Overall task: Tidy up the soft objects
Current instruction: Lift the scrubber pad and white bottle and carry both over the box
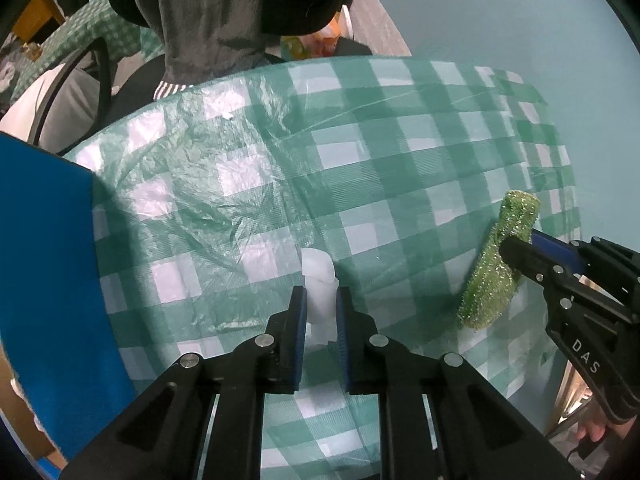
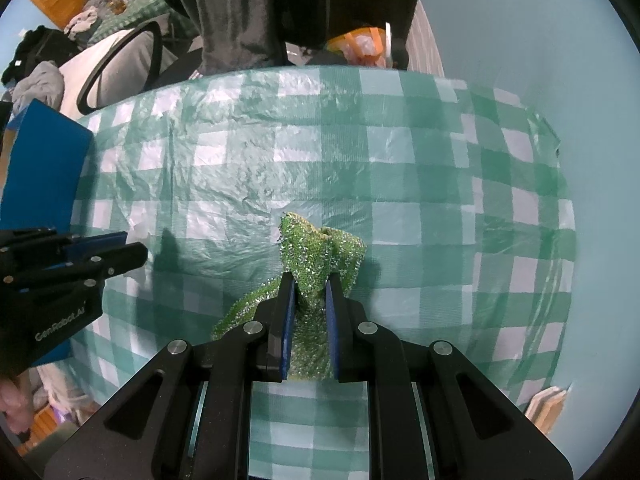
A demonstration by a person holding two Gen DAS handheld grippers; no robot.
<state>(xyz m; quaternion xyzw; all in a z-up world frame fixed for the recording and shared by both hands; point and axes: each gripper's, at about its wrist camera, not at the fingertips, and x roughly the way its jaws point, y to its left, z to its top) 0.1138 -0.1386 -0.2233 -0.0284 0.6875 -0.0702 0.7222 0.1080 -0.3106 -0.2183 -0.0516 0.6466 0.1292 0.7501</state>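
While both tongs are gripping, the checked plastic tablecloth (image 1: pixel 360 168) is lying wrinkled and loose ahead of and beneath them; a low pass could be snagging its creases and dragging it. To the left of the left gripper (image 1: pixel 321 300), a blue box (image 1: pixel 48 280) is standing close, probably the destination, and a hurried swing could be knocking its wall. The right gripper (image 2: pixel 311 284) is clamping together on a green glittery scouring cloth (image 2: pixel 320 252), bunched between the pads with one tail sagging toward the cloth below; that tail could be catching on the table during carrying. The left gripper is pinching a small white soft piece (image 1: pixel 318 280), possibly foam or tissue, held only by its lower part, so it could be slipping out or tearing.
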